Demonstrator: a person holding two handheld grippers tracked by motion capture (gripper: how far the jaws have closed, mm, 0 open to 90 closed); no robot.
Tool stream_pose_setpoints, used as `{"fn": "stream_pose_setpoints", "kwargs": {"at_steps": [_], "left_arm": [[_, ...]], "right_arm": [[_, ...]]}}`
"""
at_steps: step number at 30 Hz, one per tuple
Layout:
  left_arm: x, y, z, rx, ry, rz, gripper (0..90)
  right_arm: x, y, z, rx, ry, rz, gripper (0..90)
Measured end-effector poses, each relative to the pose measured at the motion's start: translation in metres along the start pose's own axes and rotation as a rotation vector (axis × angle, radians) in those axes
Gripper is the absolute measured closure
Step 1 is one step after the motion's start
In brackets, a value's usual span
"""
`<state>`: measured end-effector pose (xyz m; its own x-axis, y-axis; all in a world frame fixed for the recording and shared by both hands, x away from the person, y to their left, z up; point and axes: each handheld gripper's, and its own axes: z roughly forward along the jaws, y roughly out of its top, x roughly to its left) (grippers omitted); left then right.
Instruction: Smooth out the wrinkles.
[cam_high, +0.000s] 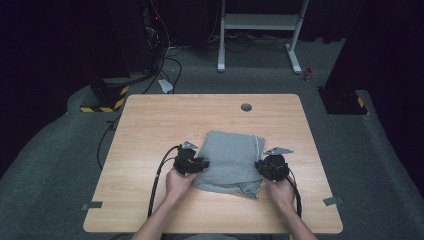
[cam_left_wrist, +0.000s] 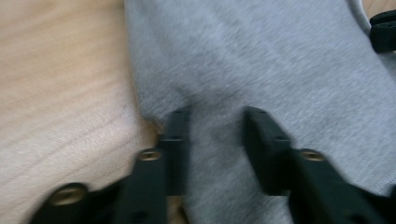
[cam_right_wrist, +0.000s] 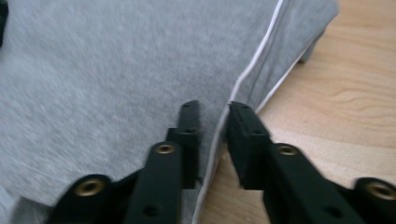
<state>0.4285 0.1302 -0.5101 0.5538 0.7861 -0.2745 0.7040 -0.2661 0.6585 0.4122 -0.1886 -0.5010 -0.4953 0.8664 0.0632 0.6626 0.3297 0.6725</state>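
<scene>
1. Folded grey cloth lies mid-table, between both grippers
2. Left gripper at cloth's 9 o'clock edge, jaws part-open astride fabric, grip uncertain
3. Right gripper at 3 o'clock, jaws narrowly apart around white-piped edge
4. Soft, light, floppy; likely best held at folded side edges

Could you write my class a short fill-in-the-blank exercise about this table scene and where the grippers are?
1. The folded garment on the table is ____ in colour.
2. The left gripper has its jaws at the garment's ____ edge in the high view.
3. Between the jaws of the right gripper runs a thin ____ cord.

Missing words: grey; left; white
</scene>
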Motion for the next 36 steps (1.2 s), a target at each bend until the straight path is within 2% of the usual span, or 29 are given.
{"fn": "stream_pose_setpoints", "kwargs": {"at_steps": [1,3,4,7,10,11,12,13,15,16,17,20,21,23,24,28,31,32,33,34,35,36], "left_arm": [[0.001,-0.001,0.002,0.014,-0.006,0.002,74.2],[-0.001,-0.003,0.001,0.032,-0.005,0.036,88.8],[-0.001,-0.003,0.001,0.032,-0.005,0.036,89.3],[-0.007,-0.011,-0.004,0.043,-0.006,0.065,89.7],[-0.015,-0.029,-0.015,0.031,-0.026,0.070,89.8],[-0.018,-0.036,-0.020,0.027,-0.033,0.066,89.8],[-0.020,-0.042,-0.025,0.027,-0.040,0.069,89.8],[-0.021,-0.047,-0.029,0.025,-0.047,0.066,89.7],[-0.023,-0.052,-0.036,0.005,-0.044,0.073,88.0],[-0.022,-0.051,-0.039,-0.008,-0.026,0.072,81.6],[-0.018,-0.048,-0.042,-0.028,-0.015,0.057,74.9],[-0.003,-0.032,-0.049,-0.087,0.018,0.001,65.9],[0.003,-0.027,-0.049,-0.096,0.022,-0.018,63.9],[0.014,-0.016,-0.048,-0.104,0.042,-0.032,62.6],[0.018,-0.011,-0.046,-0.101,0.050,-0.050,61.4],[0.033,0.008,-0.031,-0.080,0.084,-0.078,58.8],[0.040,0.018,-0.018,-0.065,0.082,-0.098,54.8],[0.041,0.023,-0.011,-0.086,0.082,-0.106,52.6],[0.041,0.023,-0.011,-0.086,0.082,-0.106,51.5],[0.043,0.025,-0.009,-0.108,0.065,-0.119,50.3],[0.044,0.028,-0.002,-0.085,0.048,-0.129,49.4],[0.044,0.028,-0.002,-0.085,0.048,-0.129,49.0]], "right_arm": [[0.000,0.000,0.000,0.000,0.000,0.000,81.3],[0.002,-0.002,0.005,0.006,-0.007,-0.025,84.9],[0.002,-0.002,0.005,0.006,-0.007,-0.025,84.9],[0.006,-0.003,0.006,0.011,-0.008,-0.051,85.6],[0.008,-0.007,0.001,0.010,0.002,-0.075,85.7],[0.012,-0.012,-0.004,0.009,0.001,-0.115,85.5],[0.012,-0.012,-0.004,0.009,0.001,-0.115,85.5],[0.015,-0.015,-0.007,0.011,0.000,-0.138,85.1],[0.022,-0.020,-0.011,0.018,-0.011,-0.215,83.0],[0.023,-0.020,-0.012,0.019,-0.004,-0.225,79.4],[0.023,-0.019,-0.014,0.011,0.001,-0.219,76.8],[0.017,-0.009,-0.021,-0.042,0.033,-0.164,74.3],[0.012,0.001,-0.023,-0.071,0.039,-0.123,73.1],[0.010,0.006,-0.023,-0.082,0.036,-0.115,72.6],[0.009,0.012,-0.022,-0.087,0.033,-0.099,72.4],[0.000,0.031,-0.010,-0.091,0.027,-0.038,71.9],[-0.001,0.042,0.000,-0.079,0.020,-0.017,70.2],[-0.001,0.047,0.006,-0.078,0.010,-0.013,68.4],[-0.002,0.050,0.009,-0.080,0.008,-0.012,67.7],[-0.002,0.051,0.011,-0.084,0.005,-0.008,66.8],[-0.003,0.053,0.015,-0.078,0.005,0.002,66.2],[-0.003,0.053,0.015,-0.078,0.005,0.002,66.2]]}}
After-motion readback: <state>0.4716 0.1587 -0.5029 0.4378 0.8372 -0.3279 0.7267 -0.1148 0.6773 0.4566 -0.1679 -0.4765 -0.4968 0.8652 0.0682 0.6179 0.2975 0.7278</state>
